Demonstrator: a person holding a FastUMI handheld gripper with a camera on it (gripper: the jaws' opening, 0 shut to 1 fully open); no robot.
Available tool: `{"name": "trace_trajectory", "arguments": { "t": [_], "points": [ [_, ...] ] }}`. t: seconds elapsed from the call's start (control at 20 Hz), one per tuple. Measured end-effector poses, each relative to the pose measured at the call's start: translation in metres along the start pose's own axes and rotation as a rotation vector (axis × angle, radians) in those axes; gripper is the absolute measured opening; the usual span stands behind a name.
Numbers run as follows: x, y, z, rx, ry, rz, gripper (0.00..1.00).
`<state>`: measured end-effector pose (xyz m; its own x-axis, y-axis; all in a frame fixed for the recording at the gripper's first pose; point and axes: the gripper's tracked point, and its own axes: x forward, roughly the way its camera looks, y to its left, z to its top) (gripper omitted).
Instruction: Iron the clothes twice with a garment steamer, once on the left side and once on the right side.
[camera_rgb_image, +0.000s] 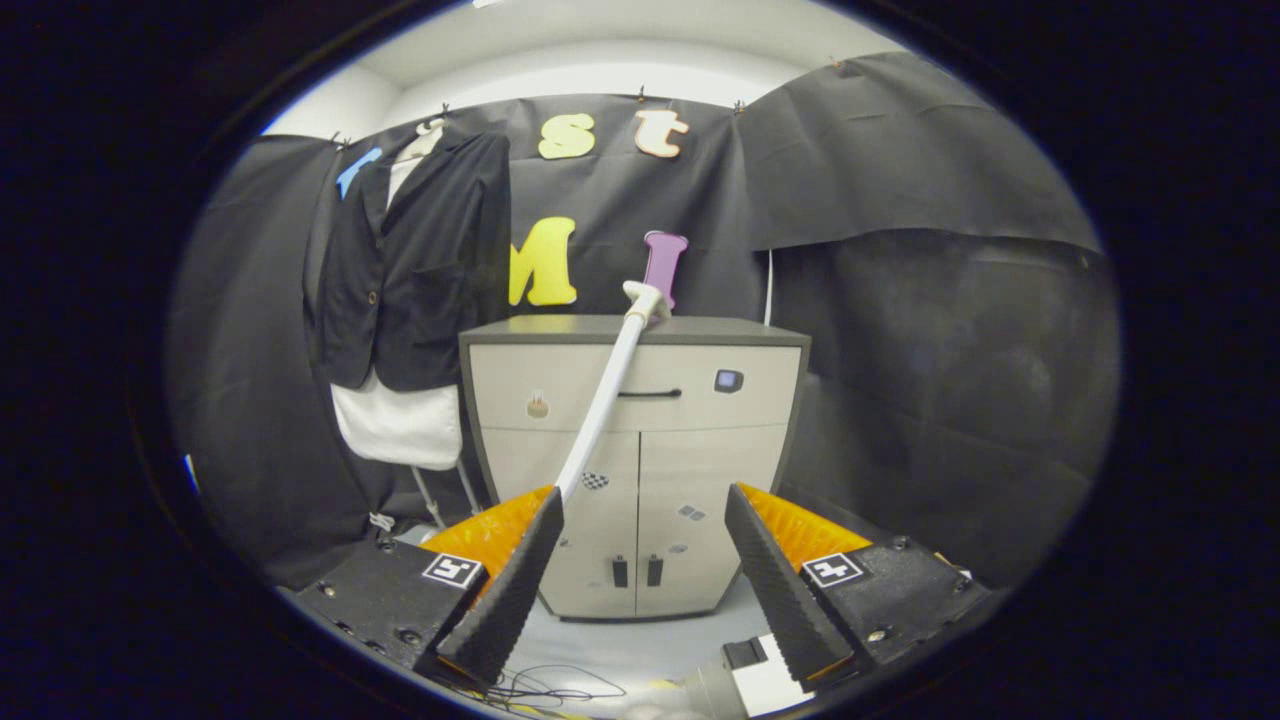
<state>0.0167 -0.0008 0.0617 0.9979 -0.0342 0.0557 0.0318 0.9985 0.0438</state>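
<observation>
Gripper: the gripper (640, 565) faces the cabinet, its jaws spread wide with nothing pinched between them.

Steamer: a white wand, which I take for the garment steamer (608, 395), leans against the cabinet front. Its head rests at the cabinet's top edge and its lower end drops behind the tip of the left finger (515, 580).

Long axis: the wand runs on a slant, head up and beyond the fingers, foot down toward the left finger. From here I cannot tell whether that finger touches it or only stands in front of it.

Clothes: a black jacket (415, 270) over a white garment (400, 425) hangs on the booth wall, beside the cabinet and well apart from the jaws, up and off to the left of them.

Cabinet: a beige cabinet (700, 400) with a dark top, one drawer and two doors, stands straight ahead between the fingers and beyond them.

Floor: loose cables (545, 688) lie below the left finger; a grey and white object sits under the right finger, too cut off to name.

Stage: by my reckoning the task is at its start, the steamer not yet gripped and the jacket untouched.

Next move: it looks to need a shift leftward so the slanted shaft falls between the jaws, turned to meet its lean.

Risk: a glancing nudge could send the leaning wand sliding along the cabinet.
</observation>
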Motion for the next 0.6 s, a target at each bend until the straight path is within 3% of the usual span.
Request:
{"name": "trace_trajectory", "arguments": {
  "t": [0.3, 0.6],
  "points": [
    [0.038, -0.024, 0.088, 0.015, -0.086, 0.005, 1.00],
    [0.126, -0.035, 0.175, -0.001, -0.130, 0.057, 1.00]
  ]
}}
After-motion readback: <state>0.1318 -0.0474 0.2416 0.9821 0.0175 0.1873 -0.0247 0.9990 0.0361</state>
